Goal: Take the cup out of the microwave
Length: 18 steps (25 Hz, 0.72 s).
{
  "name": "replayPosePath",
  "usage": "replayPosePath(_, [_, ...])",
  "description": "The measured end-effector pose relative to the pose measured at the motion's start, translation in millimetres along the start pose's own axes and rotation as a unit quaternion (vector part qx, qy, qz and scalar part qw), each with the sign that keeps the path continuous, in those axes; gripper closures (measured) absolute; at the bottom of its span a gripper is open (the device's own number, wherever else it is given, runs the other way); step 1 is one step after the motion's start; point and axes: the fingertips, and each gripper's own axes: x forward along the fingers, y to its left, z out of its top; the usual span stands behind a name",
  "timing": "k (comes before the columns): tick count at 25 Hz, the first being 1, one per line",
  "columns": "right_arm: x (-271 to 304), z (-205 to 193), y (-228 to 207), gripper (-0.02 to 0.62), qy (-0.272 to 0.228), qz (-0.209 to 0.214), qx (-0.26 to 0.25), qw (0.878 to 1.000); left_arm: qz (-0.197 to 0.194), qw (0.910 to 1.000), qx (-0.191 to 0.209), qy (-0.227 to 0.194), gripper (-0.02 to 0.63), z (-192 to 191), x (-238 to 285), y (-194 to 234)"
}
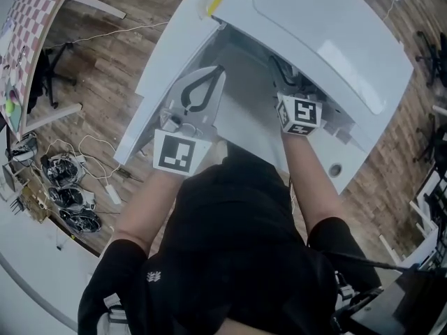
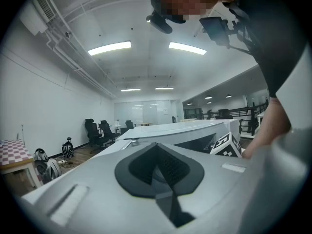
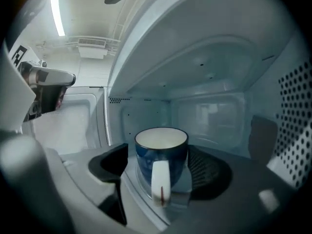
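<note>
A dark blue cup (image 3: 161,155) with a white inside and a white handle (image 3: 160,184) stands upright on the floor inside the white microwave (image 1: 314,33). The handle points toward me. My right gripper (image 3: 163,172) reaches into the cavity and is open, one pad on each side of the cup, with a small gap showing at the left pad. In the head view only its marker cube (image 1: 300,114) shows. My left gripper (image 1: 218,70) is shut on nothing and hovers in front of the open door (image 1: 164,68), left of the cavity.
The microwave's door stands swung out to the left (image 3: 63,116). The perforated cavity wall (image 3: 292,111) is close on the right. On the wooden floor at the left lie cables and devices (image 1: 66,187) beside a checkered board (image 1: 35,19). Office chairs (image 2: 95,130) stand far off.
</note>
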Motion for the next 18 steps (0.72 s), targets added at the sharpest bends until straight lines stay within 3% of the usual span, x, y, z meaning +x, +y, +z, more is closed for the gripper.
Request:
replayPosePath(8, [20,-12,-7,0.221,0.016,-0.010,-0.009,1.000,-0.005,0.9999,-0.014,0.003,0.600,-3,8,-3])
replayPosePath(18, [30,-16,-6,0.221,0.029,0.001,-0.017,0.999,-0.019,0.9995,-0.001,0.024,0.600,-8,5,-9])
